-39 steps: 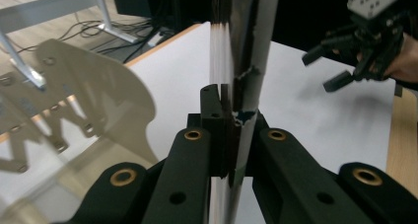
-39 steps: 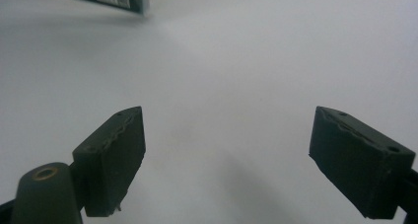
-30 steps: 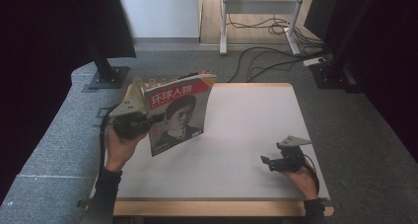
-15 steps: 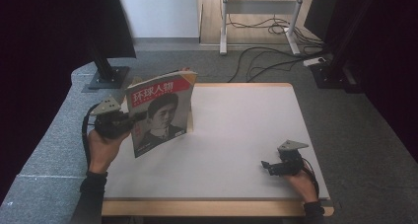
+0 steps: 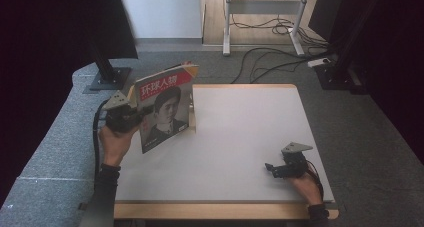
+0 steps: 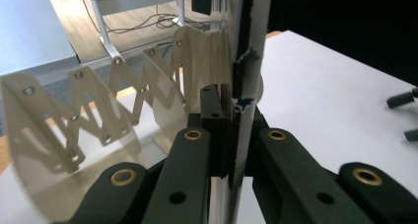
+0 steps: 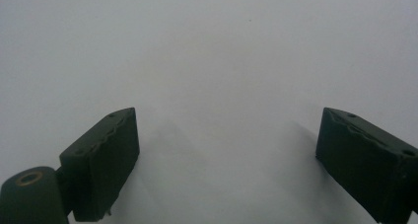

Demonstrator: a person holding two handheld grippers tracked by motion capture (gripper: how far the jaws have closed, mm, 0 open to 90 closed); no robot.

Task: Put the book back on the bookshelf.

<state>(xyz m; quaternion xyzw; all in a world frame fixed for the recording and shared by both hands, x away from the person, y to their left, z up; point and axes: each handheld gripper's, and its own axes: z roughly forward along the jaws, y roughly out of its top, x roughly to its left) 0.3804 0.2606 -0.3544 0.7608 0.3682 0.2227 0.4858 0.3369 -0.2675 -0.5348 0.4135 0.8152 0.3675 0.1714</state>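
Observation:
A magazine [image 5: 167,104] with a red title band and a portrait on its cover stands nearly upright over the table's left part. My left gripper [image 5: 145,111] is shut on its left edge. In the left gripper view the jaws [image 6: 230,130] pinch the magazine's [image 6: 259,31] thin edge, which rises straight up between them. A beige folding lattice rack [image 6: 98,100] stands just behind the magazine, and its edge [image 5: 191,122] peeks out at the cover's right side. My right gripper [image 5: 270,169] rests open on the white table [image 5: 240,122] at the front right. Nothing is between its jaws [image 7: 224,155].
Grey carpet surrounds the table. A dark monitor stand base [image 5: 107,79] sits beyond the left corner, and cables [image 5: 270,62] and a metal frame [image 5: 260,7] lie behind the table. The other gripper's jaw tips [image 6: 404,115] show far off in the left gripper view.
My left gripper has carried the magazine a little to the left, and the cover now stands more upright. The right gripper has stayed where it was, still open.

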